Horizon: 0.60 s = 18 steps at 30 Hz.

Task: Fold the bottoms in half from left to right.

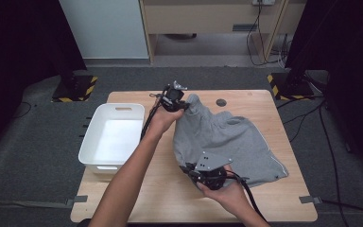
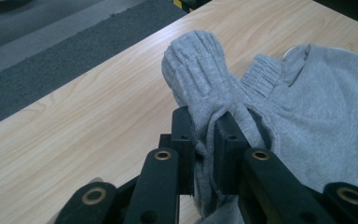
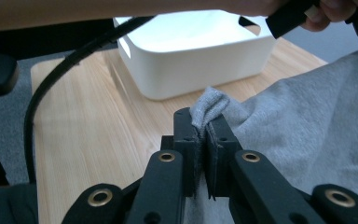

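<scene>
Table: pale wood top, the largest item, bearing everything listed below

Grey garment: a knitted or fleece piece with ribbed cuffs or waistband, spread over the right half of the table. Its long axis seems to run from the far left corner, near the middle of the table's far edge, toward the near right, where a white-edged hem lies flat. Both left-hand corners are off the wood; the rest rests on it

White bin: rectangular, open-topped, with handle slots, on the left of the table and standing apart from the garment. Nothing can be seen inside

Left gripper: held at the far end of the garment. In the left gripper view its jaws are nearly together, clamped on a bunched ribbed cuff that stands up beyond the pads

Right gripper: held at the near left edge of the garment, grey plate uppermost. In the right gripper view the jaws are pressed close on a small fold of grey cloth

Relation governing the next move: the two pinch points lie along the garment's left edge, one far and one near, so the body of the cloth lies to the right of both grippers and the bin to their left. The left gripper looks nearer the bin. Judged step: a two-point lift, probably toward a fold or a transfer leftward; the trailing right side could drag
</scene>
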Each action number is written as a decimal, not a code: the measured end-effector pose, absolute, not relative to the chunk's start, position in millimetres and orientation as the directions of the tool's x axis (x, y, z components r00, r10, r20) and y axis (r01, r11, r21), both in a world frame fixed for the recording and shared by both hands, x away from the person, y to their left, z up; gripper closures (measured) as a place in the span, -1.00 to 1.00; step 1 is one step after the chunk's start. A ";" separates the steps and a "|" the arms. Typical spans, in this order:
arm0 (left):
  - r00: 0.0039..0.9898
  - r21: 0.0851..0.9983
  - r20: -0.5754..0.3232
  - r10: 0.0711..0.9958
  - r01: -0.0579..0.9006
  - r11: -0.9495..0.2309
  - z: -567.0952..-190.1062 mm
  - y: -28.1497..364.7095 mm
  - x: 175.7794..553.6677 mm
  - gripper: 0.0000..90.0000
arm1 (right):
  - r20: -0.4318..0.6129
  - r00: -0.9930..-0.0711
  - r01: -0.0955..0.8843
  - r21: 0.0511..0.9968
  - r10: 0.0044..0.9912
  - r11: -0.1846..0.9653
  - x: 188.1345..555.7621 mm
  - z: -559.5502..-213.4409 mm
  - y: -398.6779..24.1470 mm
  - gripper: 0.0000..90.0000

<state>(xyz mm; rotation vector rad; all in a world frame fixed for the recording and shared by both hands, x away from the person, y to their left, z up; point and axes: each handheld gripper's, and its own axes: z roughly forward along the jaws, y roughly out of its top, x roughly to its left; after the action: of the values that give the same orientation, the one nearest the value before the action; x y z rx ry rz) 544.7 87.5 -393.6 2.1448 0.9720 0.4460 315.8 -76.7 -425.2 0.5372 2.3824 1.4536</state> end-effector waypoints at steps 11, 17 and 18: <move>0.640 0.726 0.016 0.769 0.521 -0.449 -387.6 109.6 555.3 0.79 | -0.019 -0.904 0.157 0.914 0.427 0.375 317.2 -410.5 -57.7 0.91; 0.644 0.731 0.020 0.765 0.513 -0.450 -382.3 114.2 555.5 0.79 | 0.020 -0.914 0.170 0.926 0.406 0.337 318.4 -405.4 -50.5 0.91; 0.647 0.729 0.023 0.762 0.511 -0.455 -381.5 114.6 555.5 0.79 | 0.027 -0.915 0.172 0.928 0.403 0.330 318.5 -404.6 -49.0 0.91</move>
<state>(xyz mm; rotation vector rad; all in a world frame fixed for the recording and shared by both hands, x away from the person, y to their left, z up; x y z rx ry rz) 555.5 114.6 -381.5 2.1552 0.9852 0.4557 318.5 -49.0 -404.6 0.5244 2.3840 1.6240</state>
